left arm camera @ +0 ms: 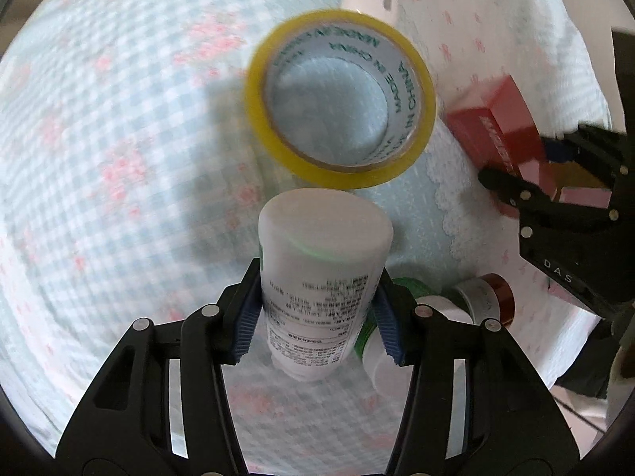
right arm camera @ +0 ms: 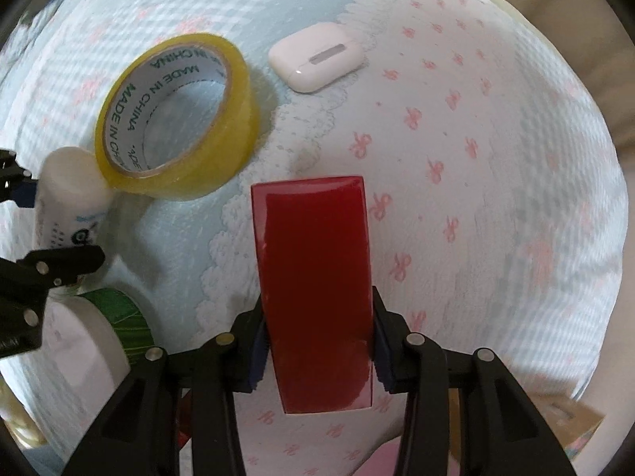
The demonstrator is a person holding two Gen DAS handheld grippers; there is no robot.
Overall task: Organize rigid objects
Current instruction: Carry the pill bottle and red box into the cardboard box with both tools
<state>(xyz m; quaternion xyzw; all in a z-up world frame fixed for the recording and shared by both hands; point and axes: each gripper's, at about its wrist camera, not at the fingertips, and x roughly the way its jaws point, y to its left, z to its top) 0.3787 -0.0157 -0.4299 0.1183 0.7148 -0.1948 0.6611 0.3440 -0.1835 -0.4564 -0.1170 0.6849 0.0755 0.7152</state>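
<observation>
My left gripper (left arm camera: 315, 319) is shut on a white tube with printed text (left arm camera: 321, 277), held above the bedding; the tube also shows in the right wrist view (right arm camera: 67, 202). My right gripper (right arm camera: 317, 341) is shut on a red box (right arm camera: 315, 277), which also shows in the left wrist view (left arm camera: 500, 127). A yellow tape roll (left arm camera: 341, 99) lies just beyond the tube and shows in the right wrist view (right arm camera: 178, 115) too. A white earbud case (right arm camera: 315, 57) lies beyond it.
A green-and-white jar (right arm camera: 103, 325) and a small jar with a red lid (left arm camera: 492, 297) lie near the tube. The surface is soft bedding, blue gingham (left arm camera: 119, 119) and white with pink bows (right arm camera: 476, 158). A pink item (left arm camera: 587, 196) sits behind the right gripper.
</observation>
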